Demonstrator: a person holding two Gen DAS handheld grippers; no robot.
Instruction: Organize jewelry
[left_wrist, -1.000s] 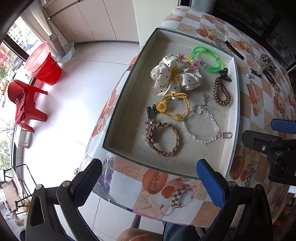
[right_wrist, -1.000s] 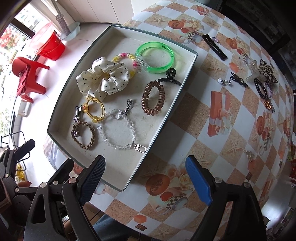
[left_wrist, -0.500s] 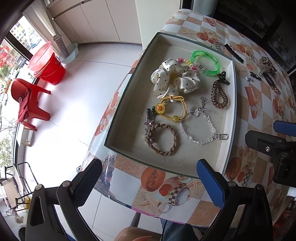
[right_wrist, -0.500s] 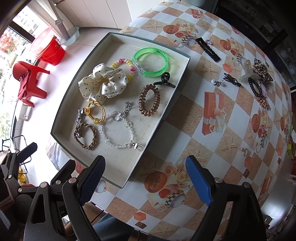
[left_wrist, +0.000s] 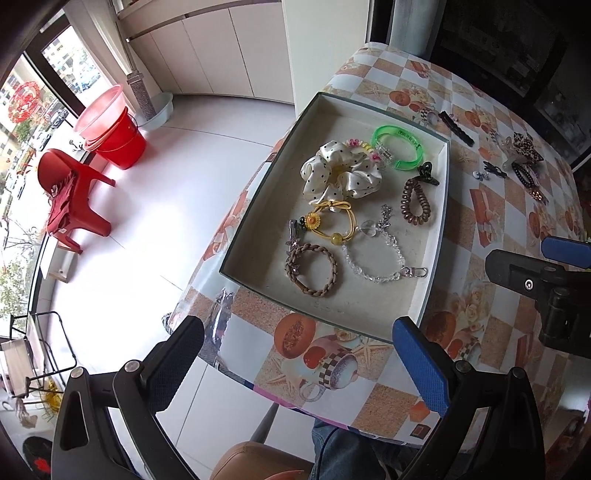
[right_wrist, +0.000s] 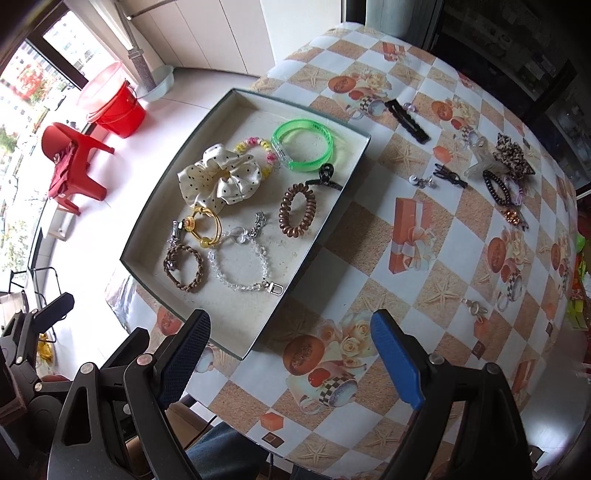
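Observation:
A shallow grey tray (left_wrist: 432, 254) (right_wrist: 332, 214) on the patterned table holds a polka-dot scrunchie (left_wrist: 340, 173) (right_wrist: 221, 177), a green bangle (left_wrist: 399, 147) (right_wrist: 303, 147), a brown coil tie (left_wrist: 415, 201) (right_wrist: 297, 210), a crystal bead chain (left_wrist: 380, 258) (right_wrist: 240, 273), a braided brown band (left_wrist: 314, 269) (right_wrist: 184, 269) and a yellow flower tie (left_wrist: 328, 223). Loose clips and ties (right_wrist: 502, 177) (left_wrist: 524, 166) lie on the table beyond. My left gripper (left_wrist: 295, 354) and right gripper (right_wrist: 291, 354) are both open and empty, held above the near table edge.
A black hair clip (right_wrist: 406, 120) and small earrings (right_wrist: 421, 181) lie on the tablecloth right of the tray. A key ring (right_wrist: 474, 306) lies at the right. On the floor at left stand a red bucket (left_wrist: 114, 136) and a red stool (left_wrist: 70, 195).
Both grippers have pulled back and up from the tray, so the tray and table look smaller and farther. Nothing on the table has moved.

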